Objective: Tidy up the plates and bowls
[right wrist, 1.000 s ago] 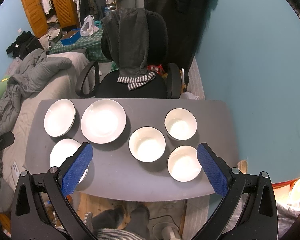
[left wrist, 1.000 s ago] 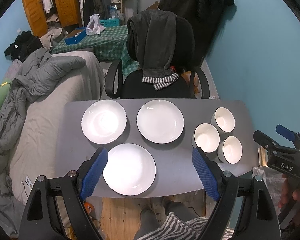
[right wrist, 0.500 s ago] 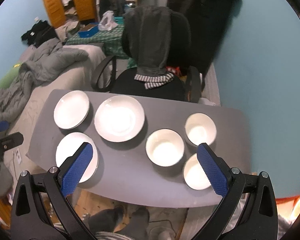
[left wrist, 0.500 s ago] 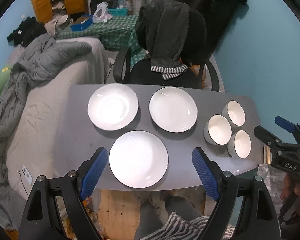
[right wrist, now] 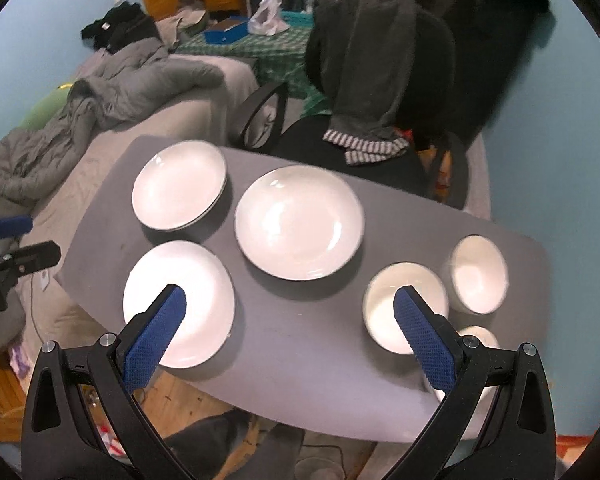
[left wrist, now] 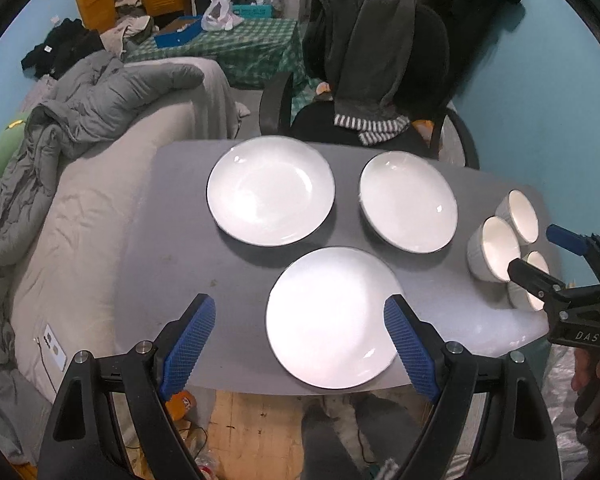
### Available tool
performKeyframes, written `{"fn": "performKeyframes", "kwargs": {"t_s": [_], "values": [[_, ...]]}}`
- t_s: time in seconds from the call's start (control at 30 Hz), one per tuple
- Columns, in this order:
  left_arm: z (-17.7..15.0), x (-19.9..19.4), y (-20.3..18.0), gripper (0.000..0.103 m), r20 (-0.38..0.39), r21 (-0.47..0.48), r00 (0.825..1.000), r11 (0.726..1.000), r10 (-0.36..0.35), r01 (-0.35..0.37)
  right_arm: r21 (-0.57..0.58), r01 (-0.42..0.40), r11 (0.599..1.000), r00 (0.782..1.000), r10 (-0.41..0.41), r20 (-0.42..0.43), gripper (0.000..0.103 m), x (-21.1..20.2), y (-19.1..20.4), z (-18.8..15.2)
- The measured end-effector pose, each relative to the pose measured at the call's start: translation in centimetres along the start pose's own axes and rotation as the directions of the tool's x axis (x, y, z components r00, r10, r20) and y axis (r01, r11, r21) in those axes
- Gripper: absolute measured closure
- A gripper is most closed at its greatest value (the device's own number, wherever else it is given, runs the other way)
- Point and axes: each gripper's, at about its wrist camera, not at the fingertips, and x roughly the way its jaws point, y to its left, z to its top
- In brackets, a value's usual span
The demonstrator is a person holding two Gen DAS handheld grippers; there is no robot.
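The grey counter [left wrist: 188, 248] carries everything, and nothing on it has been stacked yet: three white plates and three white bowls all lie singly. The near plate [left wrist: 332, 316] sits at the front edge, the far left plate [left wrist: 271, 190] and the far right plate [left wrist: 408, 201] behind it, each apart from the others. The bowls [right wrist: 406, 306] cluster close together at the right end. The left tool [left wrist: 300, 340] hangs above the near plate, blue pads wide apart, holding nothing. The right tool [right wrist: 290, 330] hovers between plates and bowls, equally spread and empty. To my eye this is the approach, before any first grasp. Next, I'd guess, the left tool must drop to the near plate's rim and pinch it.
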Motion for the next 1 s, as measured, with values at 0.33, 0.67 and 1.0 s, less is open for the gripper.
{"fn": "performKeyframes", "kwargs": {"t_s": [0.33,0.67,1.0], "values": [[-1.5,7.6,3.1,0.016,-0.045,0.008,0.997,0.998,-0.060,0.060,-0.007,-0.067,0.998,0.996,0.067,-0.062,0.001,8.0,2.5,-1.9],[-3.5,13.6,5.4,0.016,-0.127,-0.093,0.981,0.987,-0.143,0.132,0.091,-0.097,0.991,0.989,0.107,-0.105,0.001,12.4,2.7,-3.6],[-4.6,17.6,5.3,0.031,-0.184,-0.103,0.965,0.980,-0.186,0.170,0.116,-0.081,0.990,0.984,0.098,-0.148,0.006,15.1,2.4,-4.2]]}}
